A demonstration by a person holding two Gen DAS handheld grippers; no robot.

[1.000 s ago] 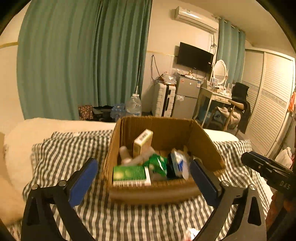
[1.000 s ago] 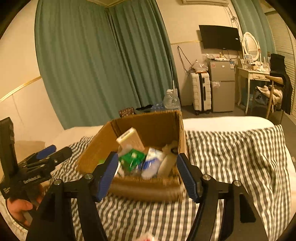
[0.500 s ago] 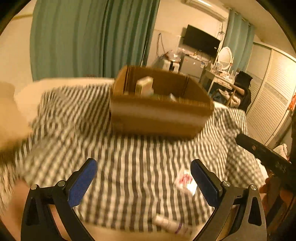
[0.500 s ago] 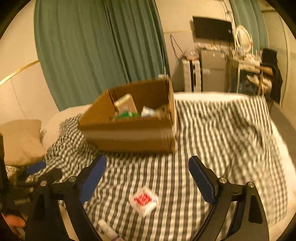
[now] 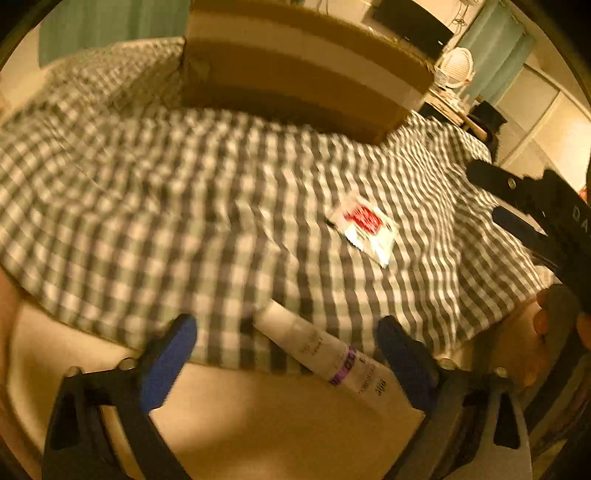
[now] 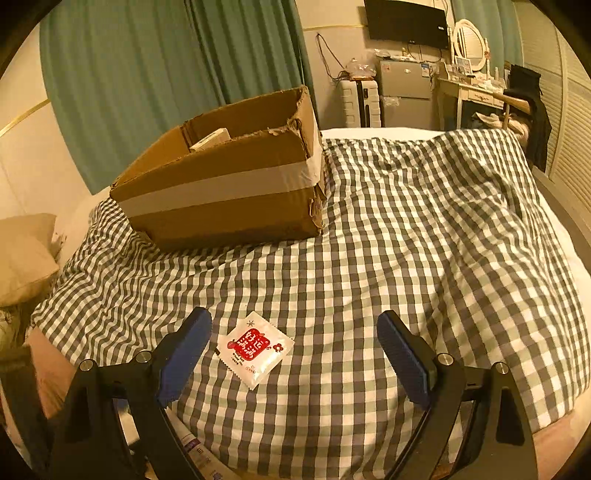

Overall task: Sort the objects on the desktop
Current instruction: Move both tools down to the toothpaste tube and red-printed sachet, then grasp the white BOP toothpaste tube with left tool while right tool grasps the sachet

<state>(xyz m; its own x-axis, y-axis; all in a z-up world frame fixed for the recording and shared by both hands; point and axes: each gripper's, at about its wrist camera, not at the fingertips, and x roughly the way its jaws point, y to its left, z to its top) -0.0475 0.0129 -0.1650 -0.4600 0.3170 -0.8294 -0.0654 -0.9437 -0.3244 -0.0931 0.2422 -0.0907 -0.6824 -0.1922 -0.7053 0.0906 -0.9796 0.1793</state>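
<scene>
A brown cardboard box [image 6: 229,192] with items inside stands on the grey checked bedcover [image 6: 424,240]; it also shows blurred in the left wrist view [image 5: 295,70]. A white packet with a red label [image 6: 255,349] lies on the cover between my right gripper's fingers; the right gripper [image 6: 293,349] is open and empty. The packet also shows in the left wrist view [image 5: 365,229]. A white tube with a purple band [image 5: 325,354] lies at the cover's near edge, between the fingers of my open, empty left gripper [image 5: 286,345]. The right gripper appears at the right of the left wrist view [image 5: 535,218].
A beige pillow [image 6: 26,254] lies at the left. Green curtains [image 6: 166,74] hang behind the box. A fridge [image 6: 404,92], suitcase [image 6: 360,103], dressing table [image 6: 472,92] and wall TV [image 6: 406,22] stand beyond the bed. Louvred wardrobe doors [image 6: 569,110] are at the right.
Both grippers have pulled back from the box and dropped low over the near bedcover. The packet and the tube have come between their fingers. Both stay open.
</scene>
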